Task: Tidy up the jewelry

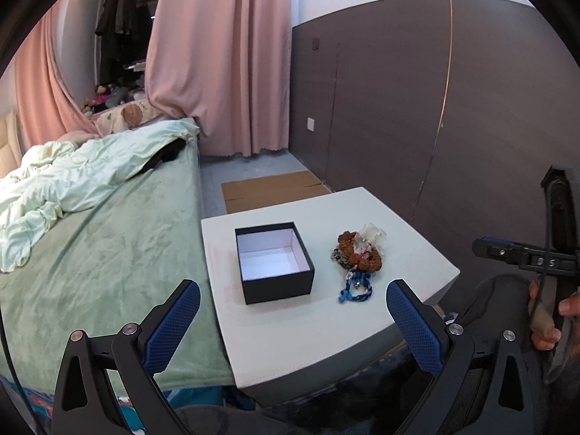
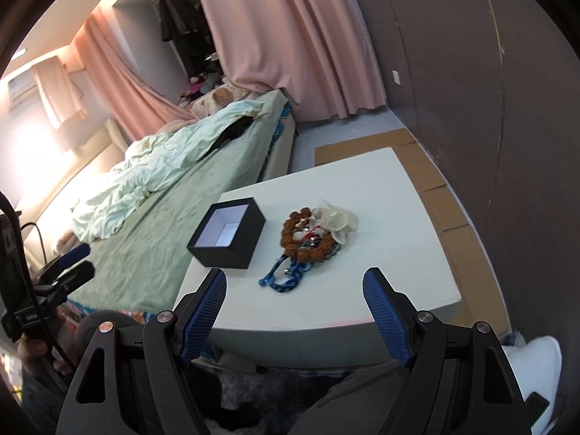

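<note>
On the white table (image 1: 398, 217) (image 2: 398, 272) stands an empty black box with a white lining (image 1: 273, 261) (image 2: 226, 232). To its right lies a pile of jewelry: a brown bead bracelet (image 1: 359, 255) (image 2: 308, 250), a pale sheer pouch (image 1: 371, 235) (image 2: 335, 219) and a blue braided cord (image 1: 355, 290) (image 2: 284, 279). My left gripper (image 1: 293, 297) hangs open over the table's near edge, short of the box. My right gripper (image 2: 295, 284) is open too, just short of the blue cord, nothing between its fingers.
A bed with a green cover (image 1: 108, 253) (image 2: 163, 224) butts against the table's left side. Pink curtains (image 1: 217, 58) hang behind. Flattened cardboard (image 1: 272, 188) (image 2: 427, 166) lies on the floor beyond the table. A dark wall panel (image 1: 435, 108) runs along the right. A white shoe (image 2: 536, 369) shows below.
</note>
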The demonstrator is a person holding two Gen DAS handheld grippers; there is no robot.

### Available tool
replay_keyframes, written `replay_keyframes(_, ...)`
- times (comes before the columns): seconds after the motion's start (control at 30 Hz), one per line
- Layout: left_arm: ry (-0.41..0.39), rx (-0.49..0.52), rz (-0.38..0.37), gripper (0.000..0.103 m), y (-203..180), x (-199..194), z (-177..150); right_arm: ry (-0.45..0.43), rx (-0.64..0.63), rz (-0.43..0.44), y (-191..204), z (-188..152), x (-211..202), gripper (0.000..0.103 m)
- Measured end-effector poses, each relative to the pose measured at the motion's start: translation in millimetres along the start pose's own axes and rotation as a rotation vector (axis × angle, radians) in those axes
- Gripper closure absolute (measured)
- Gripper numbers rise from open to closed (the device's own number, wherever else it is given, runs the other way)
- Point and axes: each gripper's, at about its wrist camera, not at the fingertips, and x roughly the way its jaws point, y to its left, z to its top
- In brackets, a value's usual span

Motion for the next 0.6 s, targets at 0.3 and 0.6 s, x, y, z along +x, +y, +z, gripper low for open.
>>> replay_keyframes(0.3,0.005,0.111,-0.035,0.000,-29.9,24.0,27.5,0.027,0.068,0.019,-23.2,23.2,19.3,0.025)
replay_keyframes(0.6,0.108,0.149,-0.074,0.001,-45.4,85.8,53.3,0.113,0.168,0.070,-52.5,50.6,62.4,0.025)
